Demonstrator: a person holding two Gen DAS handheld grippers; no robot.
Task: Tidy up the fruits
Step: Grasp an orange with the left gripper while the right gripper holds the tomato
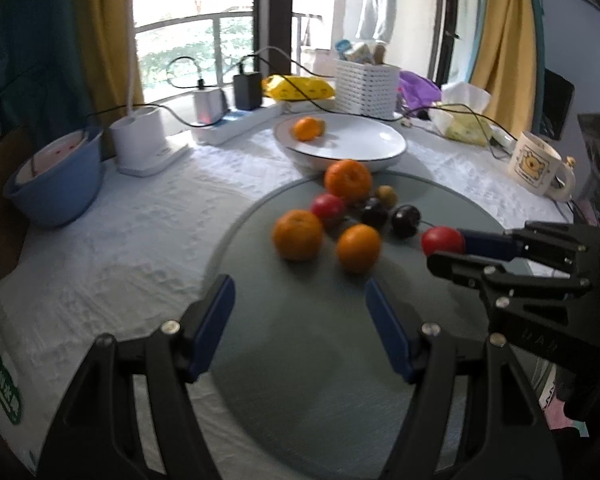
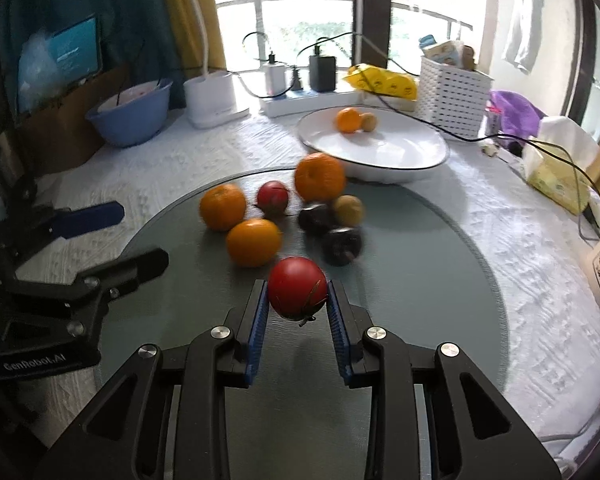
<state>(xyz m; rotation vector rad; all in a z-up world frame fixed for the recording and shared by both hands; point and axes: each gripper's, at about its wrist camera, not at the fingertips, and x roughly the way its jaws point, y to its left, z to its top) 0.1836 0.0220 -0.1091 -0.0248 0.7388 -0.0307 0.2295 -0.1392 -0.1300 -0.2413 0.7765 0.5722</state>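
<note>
From the left wrist, your left gripper [image 1: 298,322] hangs open and empty over the grey round mat [image 1: 300,360], short of the oranges [image 1: 298,235].

From the right wrist, your right gripper [image 2: 298,300] pinches a red tomato [image 2: 297,293]; carry it next to the white plate [image 2: 400,152].

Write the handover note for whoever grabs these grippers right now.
Right gripper: shut on a red tomato.
Left gripper: open, empty, above the grey mat.
White plate: one orange and one small brown fruit in it.
Left on the mat: three oranges, a second red fruit, two dark fruits, one brown fruit.
Probably next: tomato to the plate.
</note>
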